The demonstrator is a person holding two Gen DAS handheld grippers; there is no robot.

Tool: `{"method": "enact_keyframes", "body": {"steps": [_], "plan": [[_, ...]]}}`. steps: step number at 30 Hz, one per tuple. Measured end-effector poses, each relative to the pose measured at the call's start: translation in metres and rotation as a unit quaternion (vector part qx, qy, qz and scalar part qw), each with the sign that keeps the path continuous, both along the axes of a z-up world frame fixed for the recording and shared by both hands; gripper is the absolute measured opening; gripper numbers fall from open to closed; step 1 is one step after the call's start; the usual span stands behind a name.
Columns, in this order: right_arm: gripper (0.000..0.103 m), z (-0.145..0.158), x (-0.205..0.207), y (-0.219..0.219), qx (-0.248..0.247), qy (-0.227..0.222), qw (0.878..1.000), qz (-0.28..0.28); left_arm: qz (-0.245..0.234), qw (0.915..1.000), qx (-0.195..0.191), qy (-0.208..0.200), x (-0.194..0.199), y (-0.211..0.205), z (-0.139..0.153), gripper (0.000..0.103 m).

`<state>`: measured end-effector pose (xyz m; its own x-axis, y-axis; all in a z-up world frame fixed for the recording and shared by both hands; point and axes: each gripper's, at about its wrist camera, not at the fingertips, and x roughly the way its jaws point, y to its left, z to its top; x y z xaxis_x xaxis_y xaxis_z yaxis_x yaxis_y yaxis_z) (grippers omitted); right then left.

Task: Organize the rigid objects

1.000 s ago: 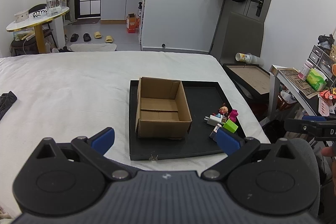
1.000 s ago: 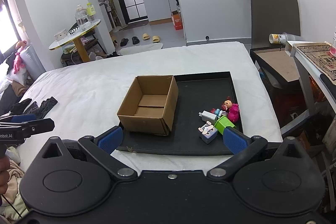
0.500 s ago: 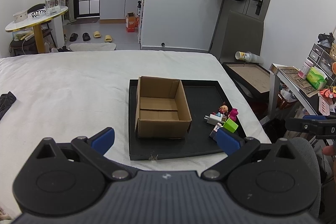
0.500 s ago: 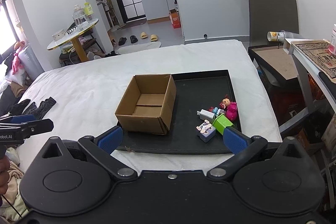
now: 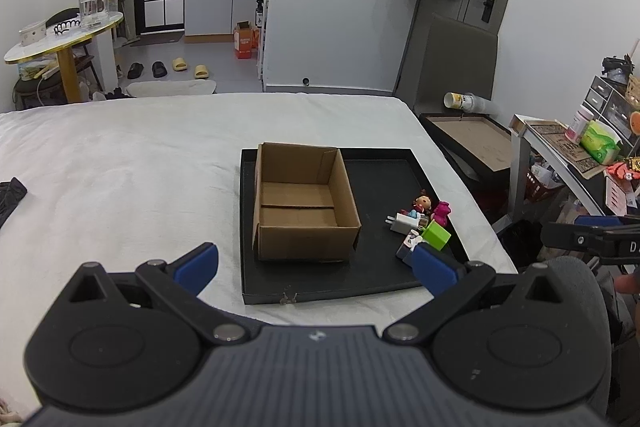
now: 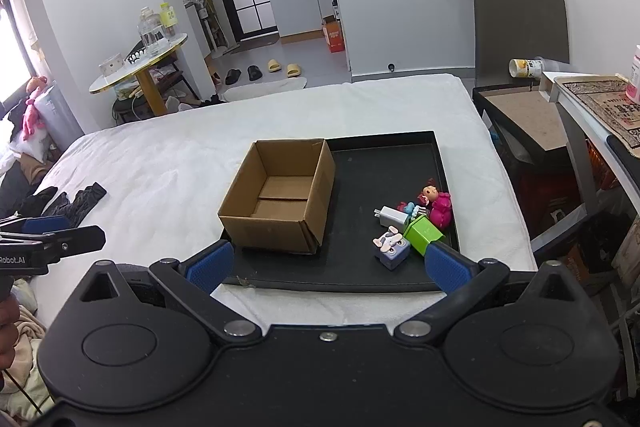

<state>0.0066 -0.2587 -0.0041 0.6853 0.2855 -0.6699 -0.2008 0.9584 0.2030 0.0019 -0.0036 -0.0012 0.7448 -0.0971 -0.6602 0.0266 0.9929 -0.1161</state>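
Note:
An open, empty cardboard box (image 5: 304,205) (image 6: 280,201) stands on the left part of a black tray (image 5: 384,183) (image 6: 384,163) on the white bed. To its right on the tray lie a white charger plug (image 6: 390,216), a pink doll (image 6: 436,201), a green block (image 6: 424,234) and a purple cube toy (image 6: 391,250); the green block also shows in the left wrist view (image 5: 436,235). My left gripper (image 5: 316,265) is open and empty, short of the tray's near edge. My right gripper (image 6: 328,265) is open and empty, also near the tray's front edge.
Dark clothes (image 6: 70,203) lie on the bed at the left. A low black table (image 5: 472,143) and a cluttered side shelf (image 5: 572,155) stand right of the bed. A round table (image 6: 140,67) stands beyond the bed's far left.
Both grippers have crept slightly forward toward the tray; jaws stay open. The objects on the tray have not moved.

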Motion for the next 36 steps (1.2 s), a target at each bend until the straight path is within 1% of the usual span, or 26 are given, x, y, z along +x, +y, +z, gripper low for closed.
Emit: {"method": "enact_keyframes", "body": {"steps": [28, 36], "plan": [[0.103, -0.008, 0.003, -0.006, -0.001, 0.009, 1.0, -0.01, -0.004, 1.0, -0.003, 0.005, 0.003, -0.004, -0.007, 0.103], [0.103, -0.013, 0.011, -0.006, -0.001, 0.014, 1.0, -0.011, 0.0, 1.0, -0.006, 0.004, 0.013, -0.003, -0.012, 0.102]]}}
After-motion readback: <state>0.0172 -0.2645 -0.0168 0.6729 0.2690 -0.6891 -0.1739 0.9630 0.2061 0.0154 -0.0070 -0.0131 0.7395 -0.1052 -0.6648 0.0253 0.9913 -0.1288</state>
